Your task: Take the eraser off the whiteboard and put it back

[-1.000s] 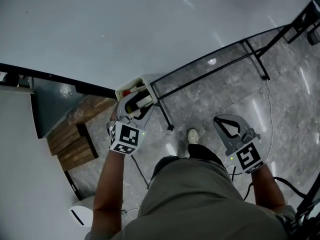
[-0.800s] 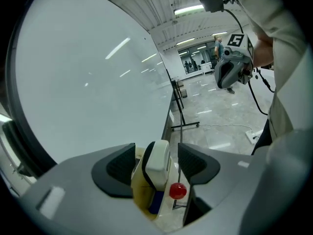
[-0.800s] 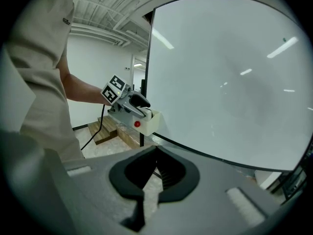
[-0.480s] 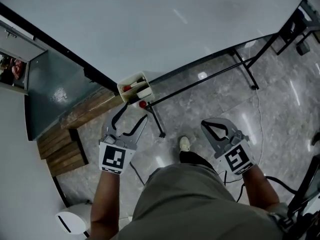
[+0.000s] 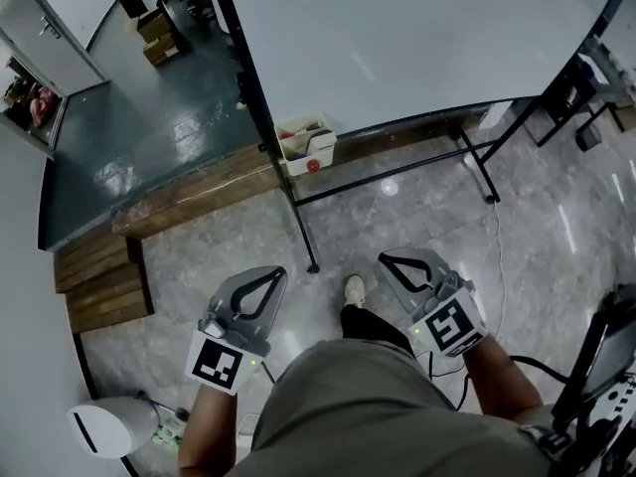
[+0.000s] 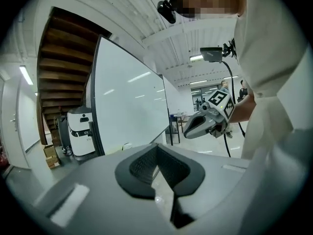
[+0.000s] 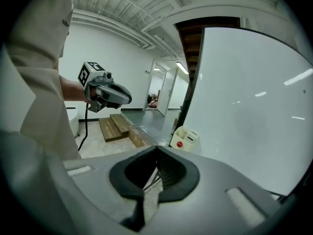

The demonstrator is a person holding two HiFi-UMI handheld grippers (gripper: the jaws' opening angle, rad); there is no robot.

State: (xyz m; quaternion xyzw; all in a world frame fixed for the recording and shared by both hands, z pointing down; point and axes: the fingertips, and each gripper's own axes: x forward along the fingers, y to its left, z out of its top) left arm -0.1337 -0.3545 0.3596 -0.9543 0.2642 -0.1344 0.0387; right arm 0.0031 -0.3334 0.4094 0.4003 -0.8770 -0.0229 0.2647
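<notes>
Whiteboard [image 5: 417, 38] top cut off, white tray [image 5: 323, 150] contents too small to tell

A whiteboard [image 5: 417, 38] is set on a stand [image 5: 297, 219] ahead, with a box [image 5: 306, 147] hung at its lower left corner. Wooden steps [image 5: 99, 276] are placed left of the box, well apart, and a shoe [image 5: 354, 289] is seen on the floor [image 5: 199, 256] before the stand.
</notes>
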